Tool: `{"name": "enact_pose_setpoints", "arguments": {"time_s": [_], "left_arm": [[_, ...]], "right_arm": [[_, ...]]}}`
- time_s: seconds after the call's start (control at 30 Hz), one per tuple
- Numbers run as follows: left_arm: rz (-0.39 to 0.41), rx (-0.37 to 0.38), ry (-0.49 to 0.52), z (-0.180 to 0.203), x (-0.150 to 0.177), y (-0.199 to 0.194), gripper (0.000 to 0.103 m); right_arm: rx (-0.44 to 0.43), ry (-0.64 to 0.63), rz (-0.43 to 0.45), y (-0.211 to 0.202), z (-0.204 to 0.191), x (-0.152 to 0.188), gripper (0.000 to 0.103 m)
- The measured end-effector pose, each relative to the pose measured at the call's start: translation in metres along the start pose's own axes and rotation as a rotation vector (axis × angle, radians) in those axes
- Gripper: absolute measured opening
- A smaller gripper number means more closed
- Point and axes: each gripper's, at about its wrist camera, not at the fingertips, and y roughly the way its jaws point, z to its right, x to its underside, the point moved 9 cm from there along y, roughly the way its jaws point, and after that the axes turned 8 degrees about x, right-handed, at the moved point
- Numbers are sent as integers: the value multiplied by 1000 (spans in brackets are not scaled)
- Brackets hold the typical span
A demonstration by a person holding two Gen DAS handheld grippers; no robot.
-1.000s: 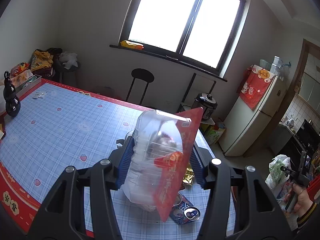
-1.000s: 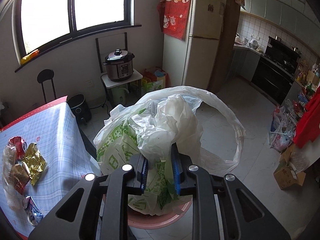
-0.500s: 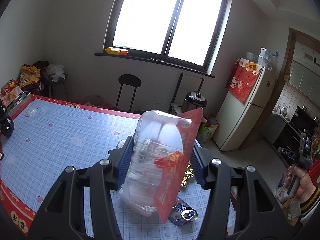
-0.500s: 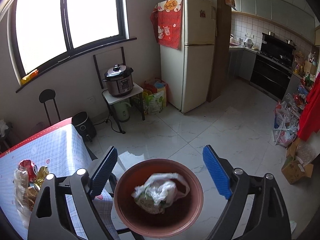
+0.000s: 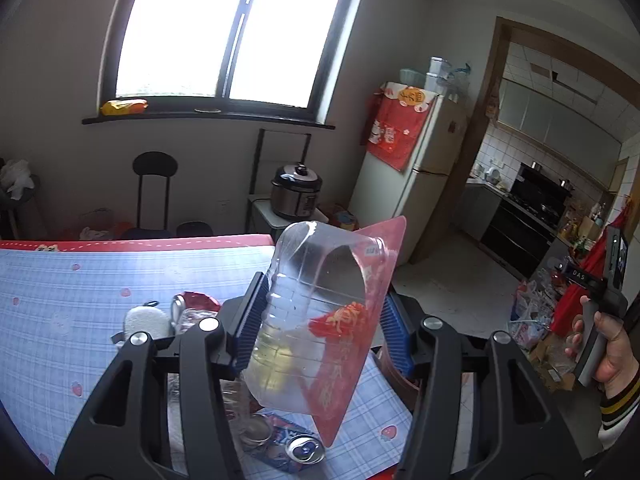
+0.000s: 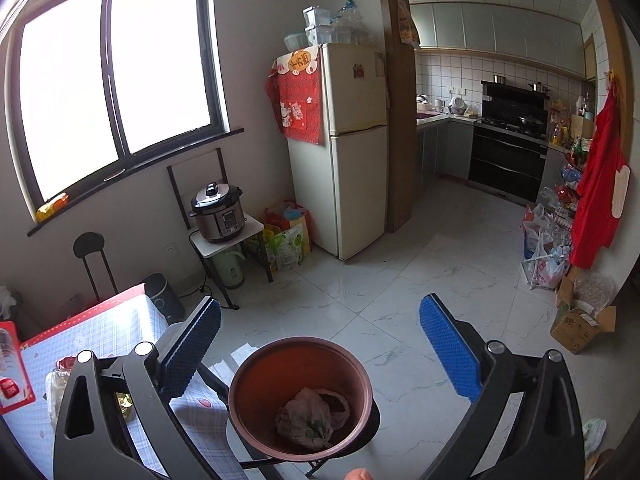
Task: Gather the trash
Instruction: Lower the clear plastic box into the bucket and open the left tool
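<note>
My left gripper [image 5: 320,320] is shut on a clear plastic bottle [image 5: 304,312] and a red wrapper [image 5: 360,328] pressed against it, held above the checked table [image 5: 80,300]. A crushed can [image 5: 306,449], a red can [image 5: 196,304] and other wrappers lie on the table below. My right gripper [image 6: 320,348] is open and empty above a brown trash bin [image 6: 240,392]. A crumpled plastic bag [image 6: 310,420] lies in the bin. The bottle's red wrapper also shows at the left edge of the right wrist view [image 6: 12,376].
The bin stands on the floor just off the table's corner [image 6: 192,404]. A fridge [image 6: 348,148], a pressure cooker [image 6: 218,212] on a small stand and a black stool [image 5: 154,188] line the wall. Bags and a cardboard box [image 6: 580,320] sit at the right.
My right gripper opened and dropped the plastic bag into the bin, then rose. My left gripper swung right with the bottle and wrapper, toward the table's corner.
</note>
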Motion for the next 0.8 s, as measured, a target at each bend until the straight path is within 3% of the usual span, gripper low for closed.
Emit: {"name": "enact_pose_setpoints", "arguments": {"time_s": [0.37,0.6,0.63,0.73,0.8], "left_arm": [[-117,316,47,148,14,160,55],[-131,412,56,229,12,226,57],[-130,419,63,237,9,232,60],[-91,419,97,252,0,239,96],[-60,405,126,251,-9,235,96]], "right_arm": [[151,0,-1,-29,104,13,98],[248,25,7,-37,164,10,98],[255,31,9,-38,171,10,98],[264,41,6,-36,180,10,98],[258,46,5,-35,180,11,98]]}}
